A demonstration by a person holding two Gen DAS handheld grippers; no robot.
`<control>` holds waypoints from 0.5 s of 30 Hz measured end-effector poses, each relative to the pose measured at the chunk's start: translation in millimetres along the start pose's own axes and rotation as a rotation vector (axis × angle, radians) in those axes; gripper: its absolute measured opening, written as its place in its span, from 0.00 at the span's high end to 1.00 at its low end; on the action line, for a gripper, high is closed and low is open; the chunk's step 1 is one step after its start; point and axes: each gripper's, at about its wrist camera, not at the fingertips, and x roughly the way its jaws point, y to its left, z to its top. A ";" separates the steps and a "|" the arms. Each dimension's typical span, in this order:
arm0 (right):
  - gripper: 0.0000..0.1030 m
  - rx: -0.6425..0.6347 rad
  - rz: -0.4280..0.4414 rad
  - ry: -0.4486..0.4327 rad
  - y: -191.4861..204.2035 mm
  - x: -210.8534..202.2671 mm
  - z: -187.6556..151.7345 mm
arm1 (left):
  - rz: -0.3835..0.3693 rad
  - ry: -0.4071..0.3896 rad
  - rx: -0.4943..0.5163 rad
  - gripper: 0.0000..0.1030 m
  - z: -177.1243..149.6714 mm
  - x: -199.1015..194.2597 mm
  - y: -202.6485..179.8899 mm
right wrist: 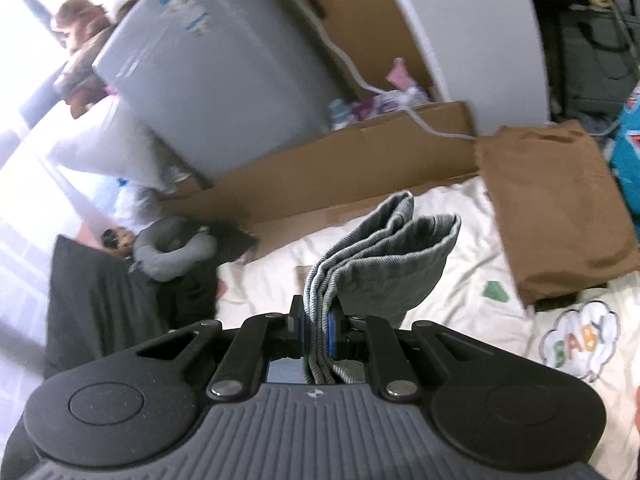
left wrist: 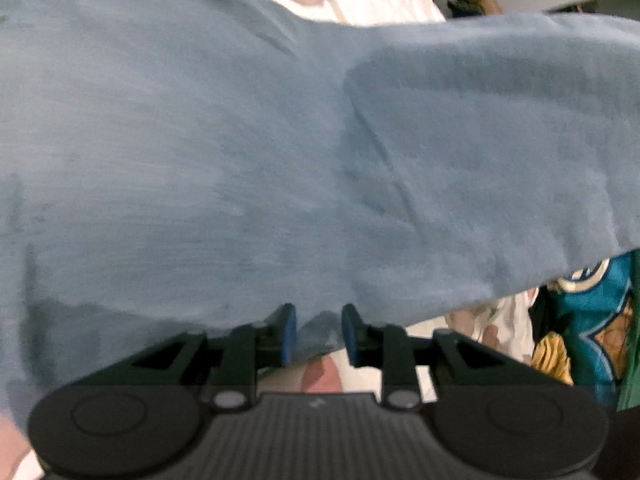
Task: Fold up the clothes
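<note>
A blue-grey knit garment [left wrist: 280, 152] is spread over the white printed bedsheet [right wrist: 460, 280]. Left gripper [left wrist: 316, 334] jaws stand apart at its near hem, not pinching. Right gripper [right wrist: 316, 330] jaws are clamped on bunched layers, raised above the bedsheet, likely for folding over.

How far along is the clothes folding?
Done: a brown garment lies folded on the bed sheet. In hand: the right gripper pinches bunched layers of the blue-grey garment; the left gripper stands open at its edge. Left: a teal jersey lies unfolded.
</note>
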 end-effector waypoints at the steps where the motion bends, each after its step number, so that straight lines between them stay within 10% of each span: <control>1: 0.91 -0.007 0.013 0.004 5.2 0.8 -0.3 | 0.002 -0.019 -0.016 0.72 -0.1 -7.7 5.2; 15: 0.91 -0.019 0.130 0.081 69.8 33.6 -9.3 | 0.066 -0.209 -0.255 0.69 -11.8 -93.8 91.3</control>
